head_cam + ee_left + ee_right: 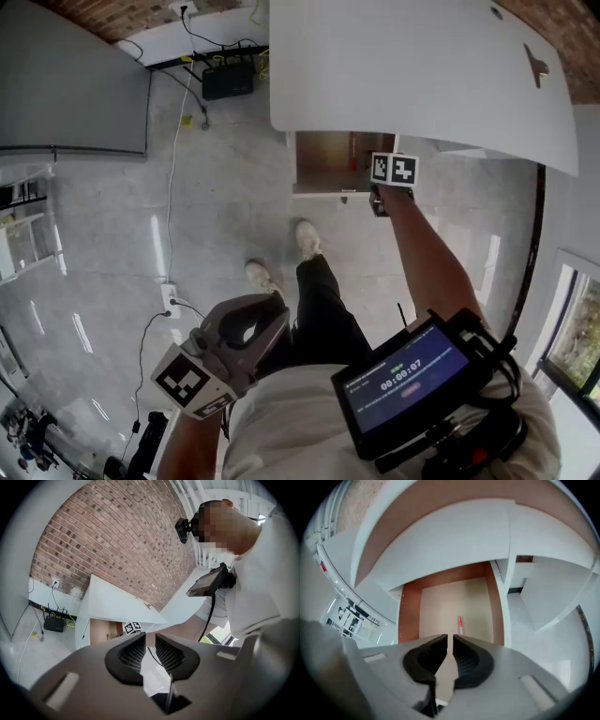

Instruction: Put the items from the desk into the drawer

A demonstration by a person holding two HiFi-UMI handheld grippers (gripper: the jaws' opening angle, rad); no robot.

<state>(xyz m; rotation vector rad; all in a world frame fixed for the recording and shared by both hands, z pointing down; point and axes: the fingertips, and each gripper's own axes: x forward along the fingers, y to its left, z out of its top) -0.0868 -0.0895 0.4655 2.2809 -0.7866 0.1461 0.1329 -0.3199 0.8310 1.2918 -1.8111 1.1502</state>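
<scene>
The white desk [412, 66] fills the top of the head view, and a small dark item [536, 64] lies on its far right part. Under its front edge a wooden drawer [323, 190] stands pulled out. A red pen [460, 624] lies on the drawer [440, 604] floor, and the pen [353, 153] also shows in the head view. My right gripper [378, 202] hangs just outside the drawer's right corner. In the right gripper view, my right gripper [450, 638] is shut and holds nothing. My left gripper [258, 319] is held low near the person's body. The left gripper [150, 637] is shut and holds nothing, pointing up at the desk [117, 602].
A black router [228, 80] and cables lie on the grey floor by the brick wall. A power strip [169, 298] sits on the floor at the left. The person's shoes [307, 239] stand in front of the drawer. A screen [403, 380] hangs on the person's chest.
</scene>
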